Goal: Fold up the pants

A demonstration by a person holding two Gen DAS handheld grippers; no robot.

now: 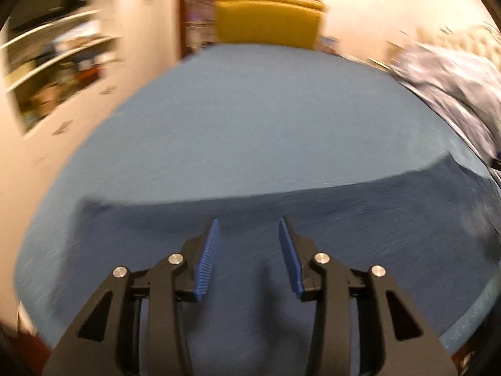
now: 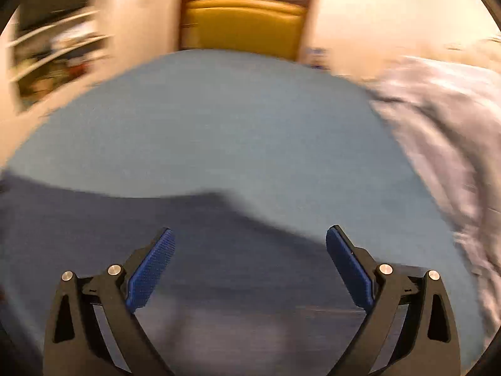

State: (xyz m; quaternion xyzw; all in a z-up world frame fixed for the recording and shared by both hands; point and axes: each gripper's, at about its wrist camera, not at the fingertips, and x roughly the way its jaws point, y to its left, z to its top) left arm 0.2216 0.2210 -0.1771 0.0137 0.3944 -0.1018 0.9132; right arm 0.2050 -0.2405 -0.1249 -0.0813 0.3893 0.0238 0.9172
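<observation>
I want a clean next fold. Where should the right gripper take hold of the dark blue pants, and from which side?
Probably the far right corner of the dark blue pants, approached from the right over the bare blue table. There the edge ends in a free point, lying flat, easy to pinch. The right gripper is open above it.

- Blue table surface (image 1: 250,131), motion-blurred in both views.
- Yellow chair back (image 1: 269,20) at the table's far edge.
- Pale crumpled cloth (image 2: 444,119) heaped at the right edge.
- Cluttered white shelves (image 1: 56,59) far left, contents unreadable.
</observation>
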